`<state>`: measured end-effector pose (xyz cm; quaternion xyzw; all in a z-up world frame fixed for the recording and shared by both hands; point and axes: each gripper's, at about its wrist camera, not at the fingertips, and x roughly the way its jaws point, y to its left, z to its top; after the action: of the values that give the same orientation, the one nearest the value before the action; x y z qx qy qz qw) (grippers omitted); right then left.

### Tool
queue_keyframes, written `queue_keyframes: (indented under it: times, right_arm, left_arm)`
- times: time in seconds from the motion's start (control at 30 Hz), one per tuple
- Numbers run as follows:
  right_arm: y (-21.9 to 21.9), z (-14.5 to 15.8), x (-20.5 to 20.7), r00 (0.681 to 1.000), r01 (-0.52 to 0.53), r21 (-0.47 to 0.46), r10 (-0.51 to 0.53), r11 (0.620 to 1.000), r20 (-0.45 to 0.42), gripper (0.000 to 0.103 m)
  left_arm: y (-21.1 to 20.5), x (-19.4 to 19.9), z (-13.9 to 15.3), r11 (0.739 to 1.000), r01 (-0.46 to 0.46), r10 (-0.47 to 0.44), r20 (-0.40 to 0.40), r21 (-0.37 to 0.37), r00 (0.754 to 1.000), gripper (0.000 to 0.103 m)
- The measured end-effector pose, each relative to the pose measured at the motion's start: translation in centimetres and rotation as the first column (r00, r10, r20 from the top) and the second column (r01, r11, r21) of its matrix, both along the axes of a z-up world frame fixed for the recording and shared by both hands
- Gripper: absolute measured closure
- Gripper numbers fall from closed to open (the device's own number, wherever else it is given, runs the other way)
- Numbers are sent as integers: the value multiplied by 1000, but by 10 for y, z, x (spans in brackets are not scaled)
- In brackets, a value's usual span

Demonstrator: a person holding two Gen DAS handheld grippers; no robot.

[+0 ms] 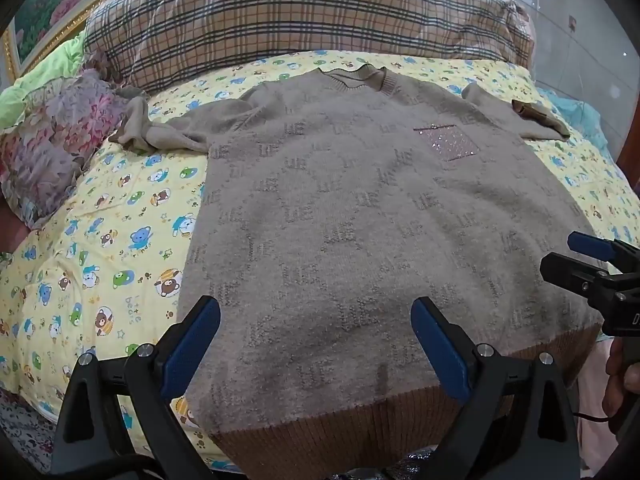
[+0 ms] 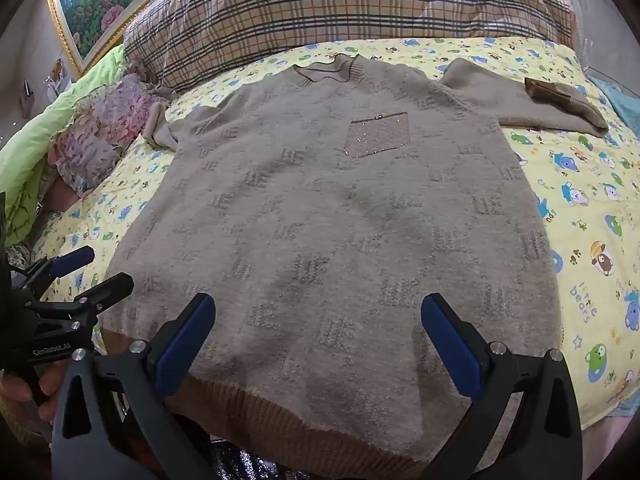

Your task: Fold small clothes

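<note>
Both grippers are spread wide with nothing between the pads. Left gripper (image 1: 316,344) hangs over the near left part of the sweater (image 1: 380,220), close to its ribbed brown hem (image 1: 340,432), and the right gripper (image 2: 318,340) does the same over the near right part. Neither one looks like it's touching the knit, though it's hard to be sure from these angles. You can see fingers of a hand (image 2: 24,392) wrapped around the left gripper's handle at the edge of the right view.

So the sweater itself: beige-grey, fuzzy, with a repeating letter pattern, laid flat and face up on a yellow sheet (image 1: 120,220) printed with little cartoon bears. Neck points away toward a big plaid pillow (image 1: 300,12). There's a sparkly pink pocket (image 1: 448,142) on the chest. One sleeve (image 1: 168,132) is bunched up out to the left near a flowery cushion (image 1: 52,148), the other sleeve (image 1: 532,120) lies out to the right with its brown cuff turned over. Framed flower painting (image 2: 88,4) on the wall behind.
</note>
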<state>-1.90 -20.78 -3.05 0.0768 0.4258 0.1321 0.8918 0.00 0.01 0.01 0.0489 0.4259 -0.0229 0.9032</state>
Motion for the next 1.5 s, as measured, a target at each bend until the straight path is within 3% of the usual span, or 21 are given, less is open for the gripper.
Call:
queue_keyframes:
  times: [1.5]
  right_arm:
    - [3,4,2,1000,4,26,-4,1000,4,0]
  left_arm:
    - [3,6,-2,999,3,-2,25,-36,1000,6]
